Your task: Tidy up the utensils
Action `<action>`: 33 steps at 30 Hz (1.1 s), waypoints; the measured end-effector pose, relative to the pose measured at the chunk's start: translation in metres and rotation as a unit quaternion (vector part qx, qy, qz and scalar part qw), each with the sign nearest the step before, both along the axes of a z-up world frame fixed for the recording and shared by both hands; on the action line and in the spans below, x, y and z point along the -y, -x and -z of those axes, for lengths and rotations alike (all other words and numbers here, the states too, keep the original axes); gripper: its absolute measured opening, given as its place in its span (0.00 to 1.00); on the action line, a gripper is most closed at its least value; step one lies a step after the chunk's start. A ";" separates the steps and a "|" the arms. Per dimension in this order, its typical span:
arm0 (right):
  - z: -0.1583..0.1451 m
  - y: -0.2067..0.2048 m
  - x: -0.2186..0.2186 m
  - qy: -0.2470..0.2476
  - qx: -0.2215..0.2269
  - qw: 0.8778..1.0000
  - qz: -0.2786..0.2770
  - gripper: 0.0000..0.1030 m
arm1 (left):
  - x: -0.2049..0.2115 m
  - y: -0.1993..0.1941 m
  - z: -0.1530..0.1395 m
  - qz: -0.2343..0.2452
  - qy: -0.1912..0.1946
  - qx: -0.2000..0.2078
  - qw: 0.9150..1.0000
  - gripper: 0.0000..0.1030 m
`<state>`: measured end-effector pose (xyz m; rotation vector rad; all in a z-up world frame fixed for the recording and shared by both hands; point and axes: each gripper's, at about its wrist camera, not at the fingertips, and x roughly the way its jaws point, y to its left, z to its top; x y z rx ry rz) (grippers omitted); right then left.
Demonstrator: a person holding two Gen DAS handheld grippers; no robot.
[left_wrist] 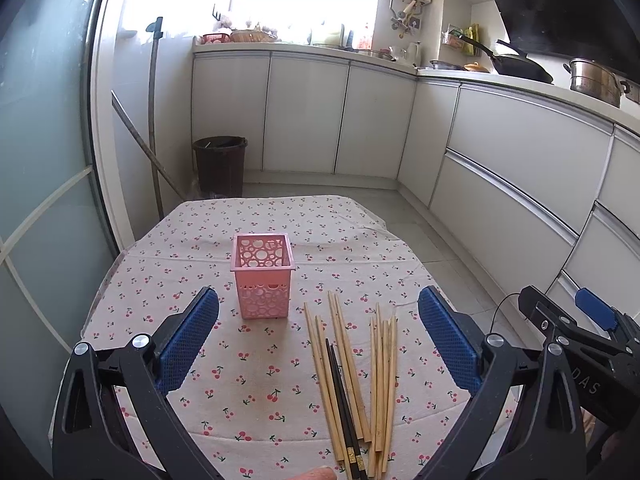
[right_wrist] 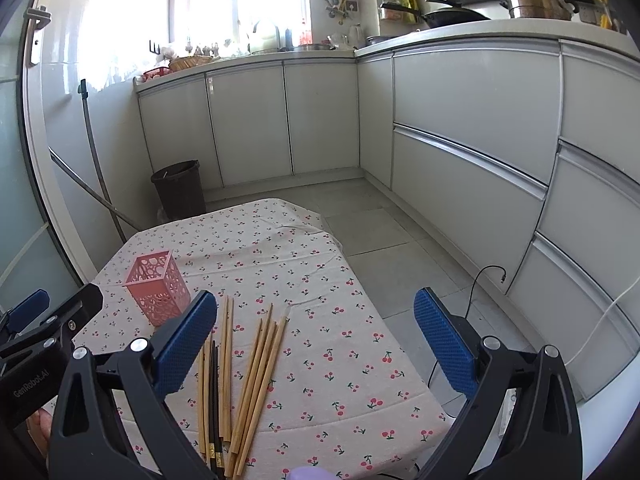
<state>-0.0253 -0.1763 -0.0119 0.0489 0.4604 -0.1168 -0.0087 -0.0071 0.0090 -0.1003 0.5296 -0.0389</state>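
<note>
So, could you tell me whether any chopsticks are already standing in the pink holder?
No, the pink holder stands empty, while all the chopsticks lie flat on the tablecloth beside it.

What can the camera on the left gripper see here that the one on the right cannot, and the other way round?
Only the left wrist view looks down into the pink basket, which holds nothing.

Only the right wrist view shows the black cable trailing across the floor.

Both show the cherry-print cloth, the loose chopsticks lying on it beside the basket, the dark bin, and each other's open hand-held gripper: left, right.
</note>
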 end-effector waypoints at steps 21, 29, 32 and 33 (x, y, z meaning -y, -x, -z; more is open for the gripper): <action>0.001 -0.002 0.002 -0.004 -0.007 1.000 0.002 0.93 | -0.003 -0.002 0.004 -0.003 0.002 -0.007 1.000 0.93; 0.001 -0.002 0.003 -0.005 -0.009 1.000 0.001 0.93 | -0.004 -0.003 0.005 -0.004 0.003 -0.011 1.000 0.93; 0.002 -0.002 0.003 -0.006 -0.010 1.000 0.002 0.93 | -0.004 -0.003 0.006 -0.003 0.003 -0.012 1.000 0.93; 0.002 -0.002 0.003 -0.005 -0.010 1.000 0.002 0.93 | -0.004 -0.003 0.005 -0.003 0.003 -0.012 1.000 0.93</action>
